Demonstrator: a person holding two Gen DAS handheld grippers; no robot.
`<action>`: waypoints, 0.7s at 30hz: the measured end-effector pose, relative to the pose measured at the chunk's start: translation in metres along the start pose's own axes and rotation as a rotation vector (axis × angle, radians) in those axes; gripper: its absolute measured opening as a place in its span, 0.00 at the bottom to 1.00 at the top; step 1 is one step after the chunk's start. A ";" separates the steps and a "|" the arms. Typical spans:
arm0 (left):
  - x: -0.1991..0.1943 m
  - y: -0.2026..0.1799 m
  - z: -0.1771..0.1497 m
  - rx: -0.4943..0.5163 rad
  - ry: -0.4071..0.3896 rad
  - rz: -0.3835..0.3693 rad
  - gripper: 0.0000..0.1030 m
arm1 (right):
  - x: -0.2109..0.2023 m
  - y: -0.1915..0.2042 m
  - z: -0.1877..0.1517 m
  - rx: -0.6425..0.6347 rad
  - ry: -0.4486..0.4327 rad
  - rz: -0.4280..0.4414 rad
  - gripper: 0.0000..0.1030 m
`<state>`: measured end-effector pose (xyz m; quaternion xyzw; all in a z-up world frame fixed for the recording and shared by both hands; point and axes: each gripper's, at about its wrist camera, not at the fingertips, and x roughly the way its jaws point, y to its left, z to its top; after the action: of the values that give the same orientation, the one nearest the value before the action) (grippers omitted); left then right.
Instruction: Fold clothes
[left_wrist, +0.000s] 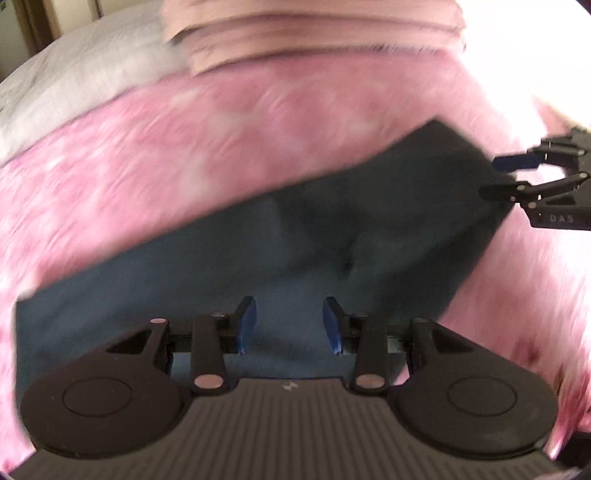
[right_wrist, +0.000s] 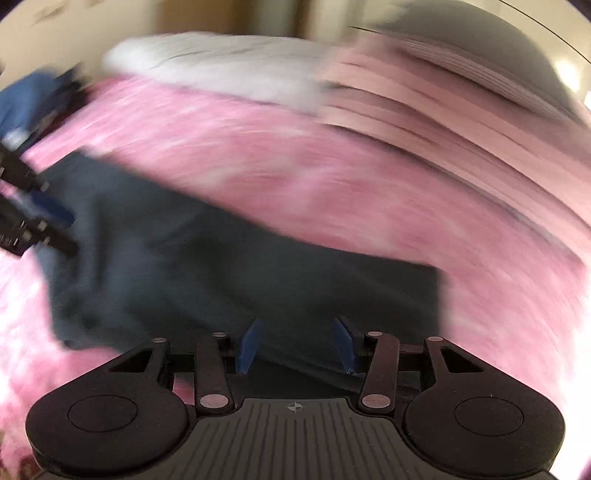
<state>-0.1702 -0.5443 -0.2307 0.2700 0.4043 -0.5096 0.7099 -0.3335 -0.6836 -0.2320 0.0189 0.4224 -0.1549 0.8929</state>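
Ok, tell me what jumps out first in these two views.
The dark blue garment lies spread across the middle, stark against the fluffy pink blanket under it. The left gripper and right gripper both hang over it with jaws open. Behind it sits a white pillow beside paler pink bedding.

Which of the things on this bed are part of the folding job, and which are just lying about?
Part of the job:
- dark blue garment, spread flat on the bedspread
- left gripper, open above it
- right gripper, open above it

Just lying about:
- pink mottled bedspread
- white pillow
- pale pink folded bedding
- blue cloth, too blurred to identify
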 end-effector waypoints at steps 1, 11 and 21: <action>0.009 -0.005 0.008 0.005 -0.012 -0.016 0.34 | 0.002 -0.019 0.000 0.049 0.002 -0.019 0.45; 0.073 -0.018 0.023 0.067 0.099 -0.029 0.50 | 0.053 -0.122 -0.020 0.471 0.178 0.213 0.47; 0.049 -0.048 0.029 0.094 -0.025 -0.055 0.35 | 0.074 -0.163 -0.004 0.645 0.147 0.351 0.69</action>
<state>-0.1988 -0.6083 -0.2552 0.2852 0.3783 -0.5506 0.6873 -0.3397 -0.8570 -0.2749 0.3826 0.4051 -0.1228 0.8213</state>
